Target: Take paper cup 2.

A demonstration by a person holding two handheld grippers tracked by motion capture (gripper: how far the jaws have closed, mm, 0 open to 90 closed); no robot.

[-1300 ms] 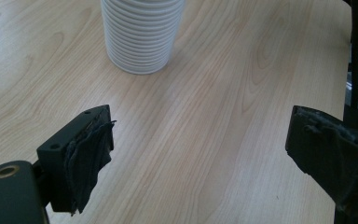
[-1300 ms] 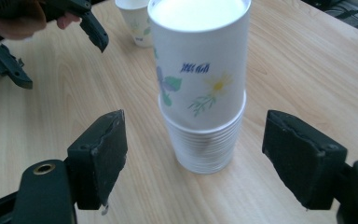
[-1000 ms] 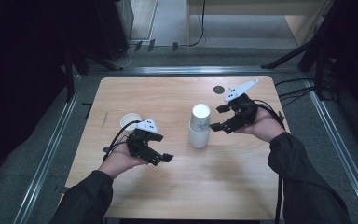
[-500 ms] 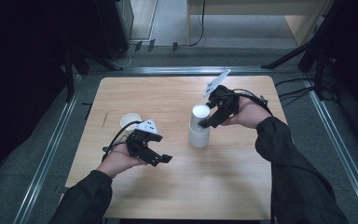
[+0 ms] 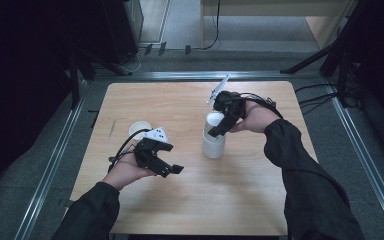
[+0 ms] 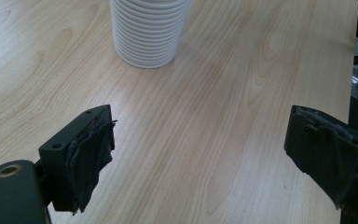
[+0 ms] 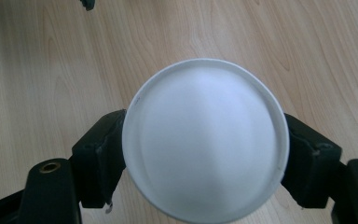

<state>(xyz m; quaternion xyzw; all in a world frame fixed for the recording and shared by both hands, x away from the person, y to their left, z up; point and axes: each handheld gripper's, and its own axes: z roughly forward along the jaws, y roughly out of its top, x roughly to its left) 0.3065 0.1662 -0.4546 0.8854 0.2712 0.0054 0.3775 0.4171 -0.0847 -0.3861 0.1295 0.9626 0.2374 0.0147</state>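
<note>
White ribbed paper cup stack [image 5: 214, 140] upright mid light wooden table [image 5: 260, 210], right gripper [image 5: 219, 127] at top cup, jaws just closing; left gripper [image 5: 172, 170] apart, spread wide, empty; stack base [image 6: 147, 32] ahead; pads [image 7: 100, 154] flanking rim [image 7: 205, 140], touching.

A white cup [image 7: 205, 140], seen bottom-up, sits between the right gripper [image 7: 205, 161] whose black jaws have just been closing against its sides, above a wooden table [image 7: 307, 56].

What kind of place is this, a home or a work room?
Probably a lab or test room, not a home: a bare wooden table stands inside metal floor rails, cables run across a grey floor, and dark equipment stands around it.
</note>
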